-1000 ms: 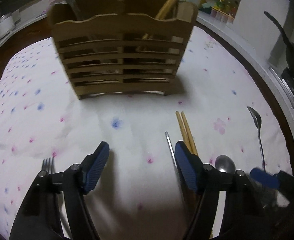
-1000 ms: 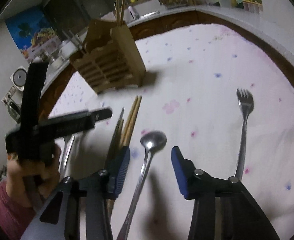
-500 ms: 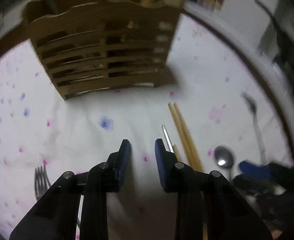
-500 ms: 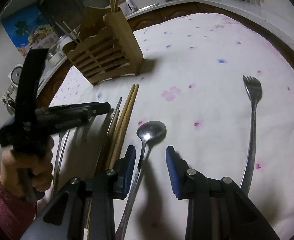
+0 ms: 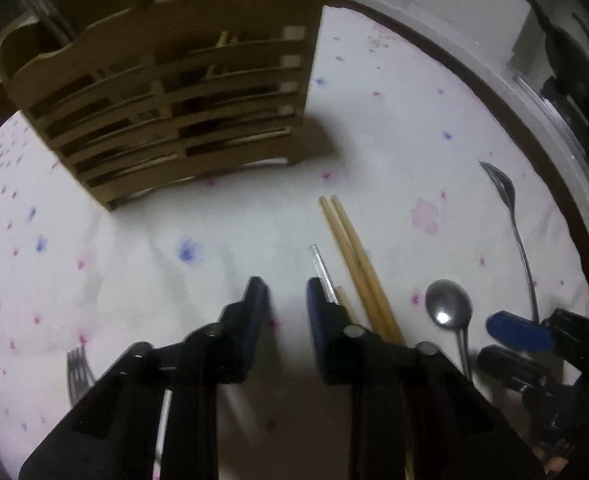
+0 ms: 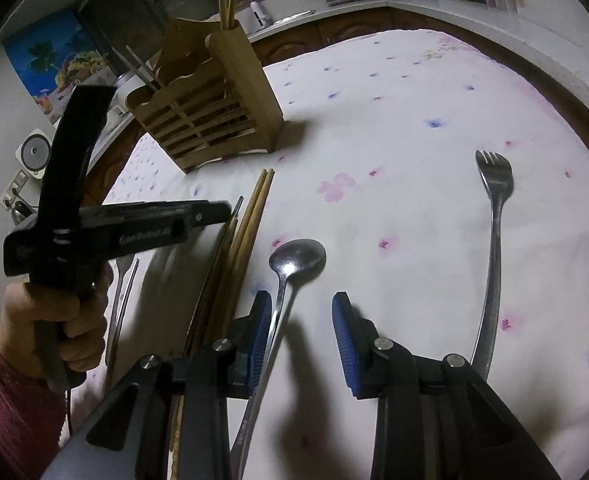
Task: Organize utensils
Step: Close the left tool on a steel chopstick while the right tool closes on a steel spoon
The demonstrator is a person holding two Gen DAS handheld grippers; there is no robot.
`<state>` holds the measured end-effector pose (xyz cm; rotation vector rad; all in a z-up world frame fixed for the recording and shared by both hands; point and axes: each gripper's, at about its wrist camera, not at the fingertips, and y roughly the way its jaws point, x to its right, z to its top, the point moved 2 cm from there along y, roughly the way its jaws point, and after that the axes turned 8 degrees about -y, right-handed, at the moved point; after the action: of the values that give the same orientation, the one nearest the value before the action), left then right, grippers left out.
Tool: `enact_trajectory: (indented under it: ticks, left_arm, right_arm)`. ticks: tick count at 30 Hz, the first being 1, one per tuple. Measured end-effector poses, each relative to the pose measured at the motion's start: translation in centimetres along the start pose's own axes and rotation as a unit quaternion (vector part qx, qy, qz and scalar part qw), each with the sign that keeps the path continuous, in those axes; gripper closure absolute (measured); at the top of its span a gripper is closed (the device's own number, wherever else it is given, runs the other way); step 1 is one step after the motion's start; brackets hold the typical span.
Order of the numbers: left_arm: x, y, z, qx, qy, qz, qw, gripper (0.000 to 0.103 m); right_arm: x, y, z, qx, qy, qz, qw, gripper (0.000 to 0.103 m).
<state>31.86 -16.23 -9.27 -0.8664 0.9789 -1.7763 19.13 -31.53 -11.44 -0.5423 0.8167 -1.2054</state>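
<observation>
left gripper [image 5: 286, 304]: lower centre of the left wrist view, blue pads closing with a narrow gap, only bare cloth between them, nothing gripped; also seen at left of the right wrist view, held by a hand [image 6: 54, 320] in a dark red sleeve [image 6: 10, 412]
right gripper [image 6: 302, 332]: bottom centre of the right wrist view, jaws part open, not clamped on anything
spoon [image 6: 294, 264]: lies on the cloth, bowl just above the right gripper's pads, handle running down along the inside of the left-hand pad; contact with that pad cannot be told
wooden chopsticks [image 6: 254, 216]: pair lying side by side on the cloth, left of the spoon, tips toward the holder
metal chopstick [image 5: 320, 268]: thin, just left of the wooden pair, its tip just above the left gripper's right-hand pad
fork [image 6: 492, 216]: right side of the right wrist view, tines up, well apart from the spoon
second fork [image 5: 78, 364]: lower left of the left wrist view, tines only showing
utensil holder [image 5: 166, 92]: slatted wood, upright in the upper left of the left wrist view, chopsticks standing in it
tablecloth [image 6: 414, 120]: white with small pink and blue flowers, covers the table
</observation>
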Motion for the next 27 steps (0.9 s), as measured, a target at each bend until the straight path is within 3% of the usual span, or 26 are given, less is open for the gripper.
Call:
enact_trajectory:
  ticks: [2, 3, 5, 7, 11, 17, 23, 27]
  left_arm:
    - [-1.5, -0.7, 0.1, -0.002, -0.041, -0.054, 0.9977, 0.085]
    - [-1.2, -0.8, 0.2, 0.001, -0.047, -0.057, 0.9973, 0.085]
    - [-0.7, -0.9, 0.5, 0.006, -0.034, -0.041, 0.9986, 0.085]
    - [-0.1, 0.1, 0.3, -0.012, -0.023, -0.037, 0.9990, 0.085]
    - [0.3, -0.2, -1.1, 0.001, 0.017, -0.008, 0.9998, 0.088]
    - [-2.0, -1.6, -3.5, -0.005, 0.038, -0.017, 0.9991, 0.094]
    - [-3.8, -2.0, -4.5, -0.007, 0.006, -0.030, 0.9995, 0.093]
    - [-3.0, -1.5, -3.9, -0.009, 0.004, -0.014, 0.9999, 0.093]
  right_arm:
    - [-0.1, -0.1, -0.1, 0.001, -0.002, 0.000, 1.000, 0.071]
    - [-0.1, -0.1, -0.1, 0.002, -0.003, -0.001, 1.000, 0.071]
    - [-0.1, -0.2, -0.2, 0.001, -0.003, -0.001, 1.000, 0.071]
    - [-0.1, -0.2, -0.3, 0.000, -0.003, -0.001, 1.000, 0.071]
    - [-0.1, -0.4, -0.3, 0.001, -0.004, -0.004, 1.000, 0.071]
    - [-0.4, -0.4, -0.1, 0.005, -0.010, -0.002, 1.000, 0.071]
    - [-1.1, 1.5, 0.3, -0.014, -0.027, -0.008, 1.000, 0.071]
    - [-1.2, 2.1, 1.2, -0.023, -0.038, -0.019, 0.999, 0.073]
